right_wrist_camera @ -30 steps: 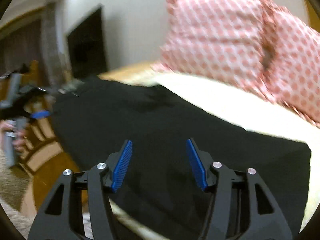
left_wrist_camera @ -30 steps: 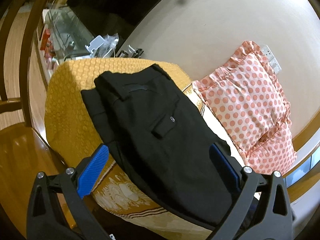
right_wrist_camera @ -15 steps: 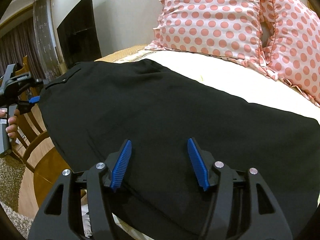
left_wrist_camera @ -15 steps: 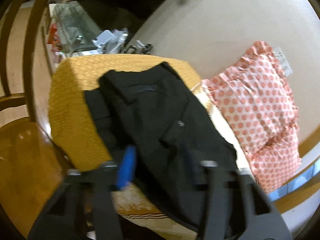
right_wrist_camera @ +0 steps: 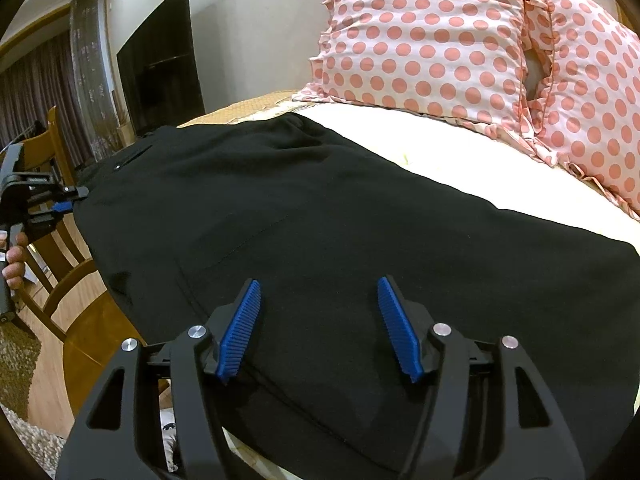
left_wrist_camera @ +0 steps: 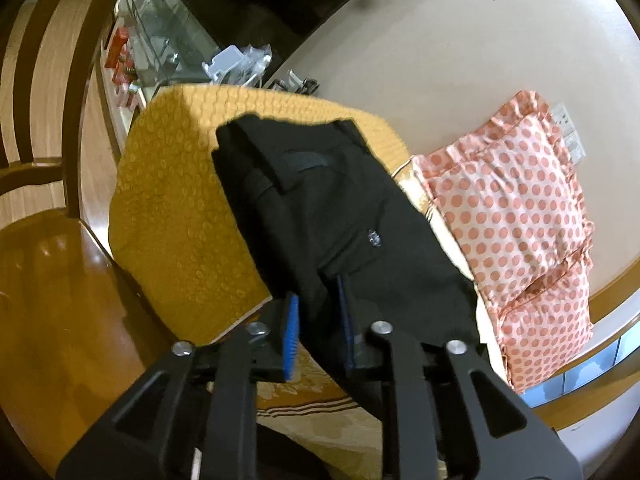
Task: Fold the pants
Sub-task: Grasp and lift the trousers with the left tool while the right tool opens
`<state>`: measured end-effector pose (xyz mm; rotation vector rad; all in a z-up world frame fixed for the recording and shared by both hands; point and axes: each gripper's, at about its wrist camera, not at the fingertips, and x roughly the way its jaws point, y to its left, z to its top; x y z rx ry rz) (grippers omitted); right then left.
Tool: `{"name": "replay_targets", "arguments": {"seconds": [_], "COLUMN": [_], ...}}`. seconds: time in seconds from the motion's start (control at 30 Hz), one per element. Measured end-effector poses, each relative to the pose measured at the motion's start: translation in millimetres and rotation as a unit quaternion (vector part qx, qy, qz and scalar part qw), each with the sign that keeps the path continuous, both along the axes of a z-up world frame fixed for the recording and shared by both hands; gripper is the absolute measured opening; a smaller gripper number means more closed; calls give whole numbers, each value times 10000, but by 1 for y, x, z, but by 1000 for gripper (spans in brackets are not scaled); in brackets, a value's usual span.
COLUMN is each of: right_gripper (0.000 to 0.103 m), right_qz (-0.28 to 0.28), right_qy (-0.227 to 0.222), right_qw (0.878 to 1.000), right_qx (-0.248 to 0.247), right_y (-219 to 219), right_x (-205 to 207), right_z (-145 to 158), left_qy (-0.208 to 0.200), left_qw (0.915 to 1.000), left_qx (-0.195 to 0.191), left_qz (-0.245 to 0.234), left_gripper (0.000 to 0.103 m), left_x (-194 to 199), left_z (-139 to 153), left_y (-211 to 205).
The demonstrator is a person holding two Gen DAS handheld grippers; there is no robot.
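Left gripper first: its blue pads have drawn in on the near edge of the black pants, a fold of the cloth caught between them, though the jaws have just eased apart a little after closing hard. Beyond its tips the pants run away across the bed, waistband at the far end, lying partly on a mustard-yellow quilted cover. Off to that gripper's left stands a wooden chair; to its right, past the pants, a pink polka-dot pillow leans against the wall.

From the other side, the same tool shows at the far left edge of the pants, with a hand wrapped around its grip.

Right gripper hovers over the near hem side of the pants with its jaws spread, the ribbed blue pads well apart and nothing pinched; they have been widening slightly. Ahead of it and to its right, two polka-dot pillows sit upright on the cream sheet.
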<state>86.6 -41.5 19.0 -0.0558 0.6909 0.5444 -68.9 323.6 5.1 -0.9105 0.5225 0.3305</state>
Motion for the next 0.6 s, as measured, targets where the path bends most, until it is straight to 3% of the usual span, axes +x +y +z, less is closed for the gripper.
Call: {"name": "replay_targets", "arguments": {"seconds": [0.03,0.1,0.23,0.4,0.6], "right_gripper": [63,63,63,63,63], "right_qz": [2,-3,-2,15,23], "right_qy": [0,-10,-23,-23,-39], "right_qw": [10000,10000,10000,10000,10000], "right_qx": [0,0,13,-5,1], "right_y": [0,0,0,1,1], "right_x": [0,0,0,0,0], "right_z": [0,0,0,0,0], "left_qy": [-4,-13,120,-1,-409], "left_qw": [9999,9996,9997,9958,9963], "left_qx": [113,214,-177,-756,-398], "left_qz": [81,190,78,-518,-646], "left_gripper": [39,44,44,44,44], "left_x": [-3,-8,-6,14,22], "left_z": [3,6,-8,-25,7], "left_y": [0,1,6,-3,-13]}}
